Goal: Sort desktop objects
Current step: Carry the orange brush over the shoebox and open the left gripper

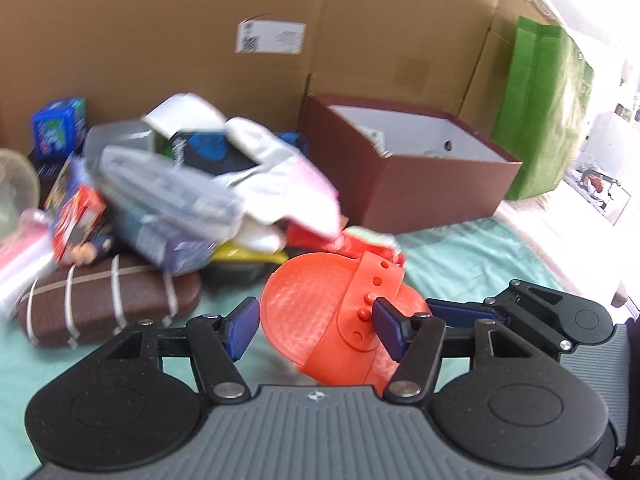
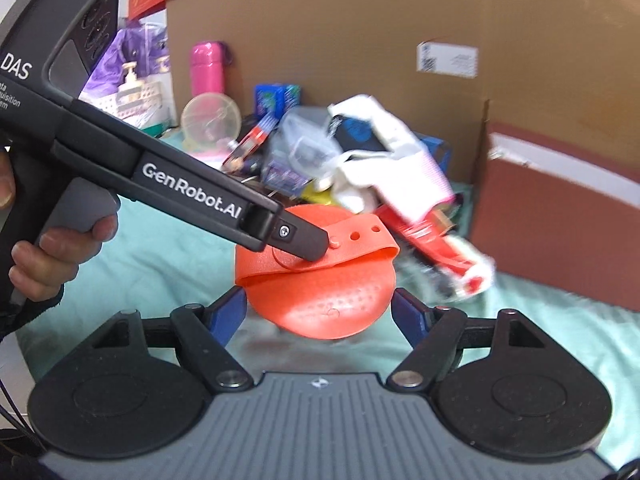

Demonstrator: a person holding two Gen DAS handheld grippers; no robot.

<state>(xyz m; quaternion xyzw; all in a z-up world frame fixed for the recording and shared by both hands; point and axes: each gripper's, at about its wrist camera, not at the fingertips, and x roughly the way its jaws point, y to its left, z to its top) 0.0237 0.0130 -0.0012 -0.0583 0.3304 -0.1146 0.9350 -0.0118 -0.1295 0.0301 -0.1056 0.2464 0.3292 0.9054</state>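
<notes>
Orange rubber scrubber low in the middle, my left gripper spread around it, my right gripper spread wide too, dark red box upper right.

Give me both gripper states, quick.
Left gripper: jaws apart around the orange strapped disc, one finger on its strap; grip cannot be told.
Right gripper: jaws wide, pads at the disc's edges; grip cannot be told.
</notes>
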